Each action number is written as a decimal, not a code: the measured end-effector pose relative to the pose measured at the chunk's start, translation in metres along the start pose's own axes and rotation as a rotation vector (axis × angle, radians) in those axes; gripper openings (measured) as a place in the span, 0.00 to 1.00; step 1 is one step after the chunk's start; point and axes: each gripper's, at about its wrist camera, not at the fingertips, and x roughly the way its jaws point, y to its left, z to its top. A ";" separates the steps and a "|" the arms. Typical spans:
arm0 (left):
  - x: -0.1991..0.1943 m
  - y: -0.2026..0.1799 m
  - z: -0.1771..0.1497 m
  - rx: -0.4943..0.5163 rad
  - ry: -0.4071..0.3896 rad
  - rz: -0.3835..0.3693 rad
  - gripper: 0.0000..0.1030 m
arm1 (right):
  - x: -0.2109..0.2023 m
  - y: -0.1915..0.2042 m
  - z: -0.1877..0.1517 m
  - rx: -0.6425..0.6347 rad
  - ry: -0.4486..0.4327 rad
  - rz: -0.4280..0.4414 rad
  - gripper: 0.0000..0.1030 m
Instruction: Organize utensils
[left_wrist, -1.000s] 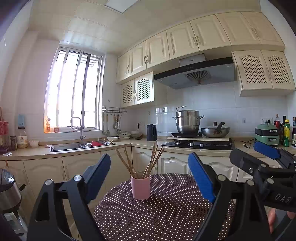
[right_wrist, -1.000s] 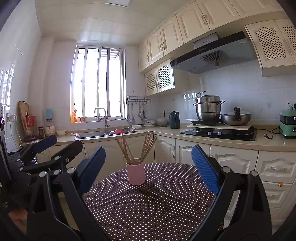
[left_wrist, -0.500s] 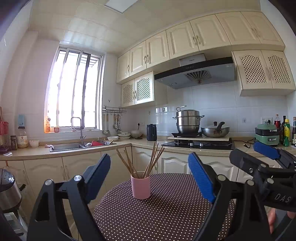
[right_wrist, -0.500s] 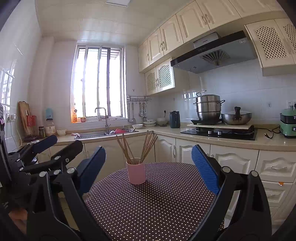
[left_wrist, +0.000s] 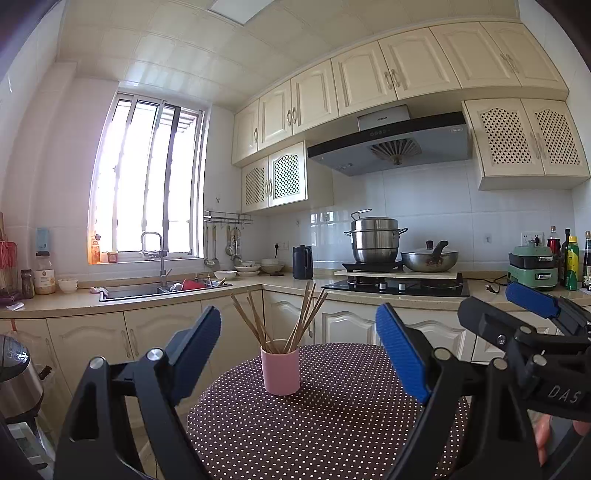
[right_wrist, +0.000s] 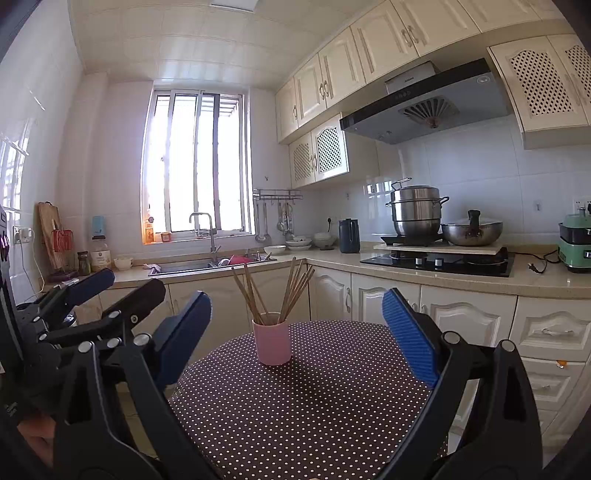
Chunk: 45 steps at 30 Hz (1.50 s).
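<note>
A pink cup (left_wrist: 280, 371) stands upright on a round table with a brown polka-dot cloth (left_wrist: 332, 424). Several wooden chopsticks (left_wrist: 284, 317) stand in it, fanned out. The cup (right_wrist: 272, 343) and chopsticks (right_wrist: 277, 295) also show in the right wrist view. My left gripper (left_wrist: 295, 350) is open and empty, held back from the cup above the table's near side. My right gripper (right_wrist: 295, 332) is open and empty too, beside the left one. Each shows in the other's view: the right gripper (left_wrist: 517, 306) and the left gripper (right_wrist: 122, 288).
A kitchen counter (left_wrist: 295, 286) runs behind the table with a sink (left_wrist: 147, 290), a dark kettle (left_wrist: 303, 262), a steamer pot (left_wrist: 375, 240) and a wok (left_wrist: 430, 258) on the stove. A green appliance (left_wrist: 532, 266) and bottles stand at the right.
Both views have shifted very slightly; the cup sits a touch further right in the left wrist view. Both grippers stay open and empty.
</note>
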 end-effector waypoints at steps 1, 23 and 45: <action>0.000 0.000 0.000 0.000 0.000 0.000 0.82 | 0.000 0.000 0.000 0.000 0.001 0.001 0.90; 0.000 -0.001 -0.001 0.001 -0.001 -0.003 0.82 | -0.001 -0.002 -0.004 0.005 0.003 0.001 0.90; 0.004 0.005 -0.007 -0.008 0.011 -0.003 0.82 | 0.006 -0.004 -0.006 0.009 0.021 0.015 0.90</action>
